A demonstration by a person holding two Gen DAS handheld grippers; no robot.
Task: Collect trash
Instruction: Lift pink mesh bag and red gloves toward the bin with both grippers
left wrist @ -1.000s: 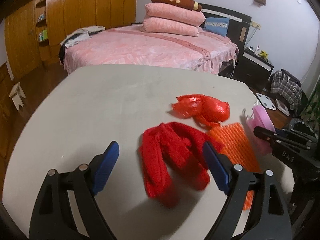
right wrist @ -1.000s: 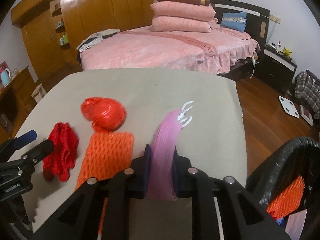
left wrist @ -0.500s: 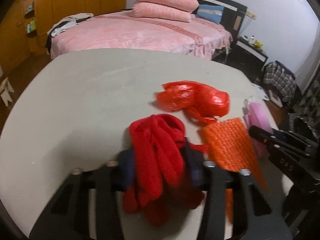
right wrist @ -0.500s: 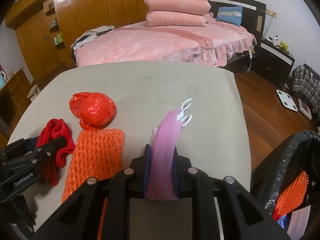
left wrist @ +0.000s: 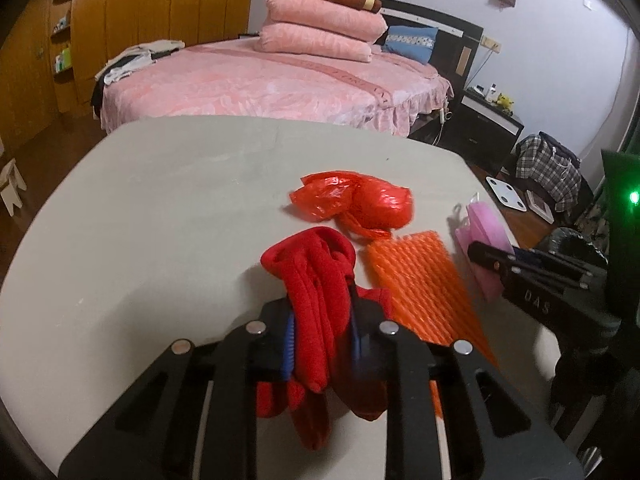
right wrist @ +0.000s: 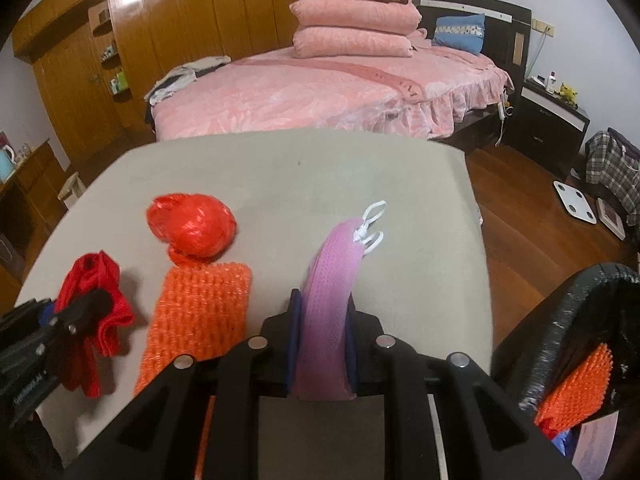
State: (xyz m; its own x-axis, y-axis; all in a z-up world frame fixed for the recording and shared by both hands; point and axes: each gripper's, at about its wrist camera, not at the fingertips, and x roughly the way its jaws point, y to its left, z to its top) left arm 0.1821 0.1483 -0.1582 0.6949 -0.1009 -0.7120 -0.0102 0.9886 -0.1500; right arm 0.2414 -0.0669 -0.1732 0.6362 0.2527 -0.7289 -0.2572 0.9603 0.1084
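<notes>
two orange foam nets, three pillows

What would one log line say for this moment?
left tool: shut on red cloth | right tool: shut on pink mesh | on table: orange net, red bag

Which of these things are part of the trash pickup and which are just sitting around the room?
Trash job: red cloth, pink mesh, orange foam net, red plastic bag, black bin bag.

Just around: bed, pillows, wardrobe, bathroom scale.
</notes>
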